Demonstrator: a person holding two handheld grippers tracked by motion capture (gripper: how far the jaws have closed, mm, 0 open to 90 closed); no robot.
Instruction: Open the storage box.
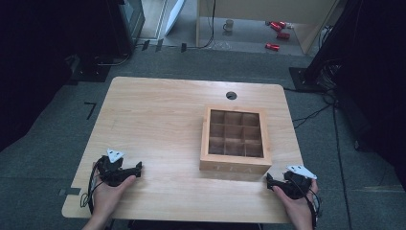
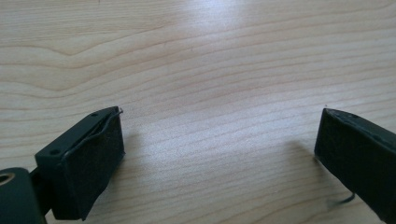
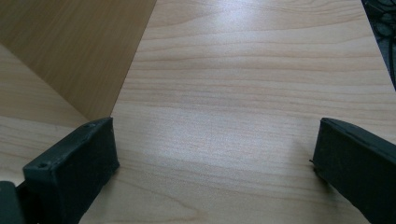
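A wooden box (image 1: 235, 138) divided into a grid of square compartments sits on the right half of the table; its compartments look bare. My left gripper (image 1: 138, 167) rests on the table near the front left corner, held in a hand, well apart from the box. In the left gripper view its jaws stand wide apart over bare wood, so the left gripper (image 2: 222, 135) is open. My right gripper (image 1: 269, 181) lies by the box's front right corner. The right gripper (image 3: 217, 144) is open too, with a dark wooden wall of the box (image 3: 74, 51) at the upper left.
The light wooden table (image 1: 158, 115) has a round cable hole (image 1: 231, 95) near its far edge. On the floor beyond stand a mug (image 1: 229, 25) and red cans (image 1: 277, 28). Black stands and cables flank the table.
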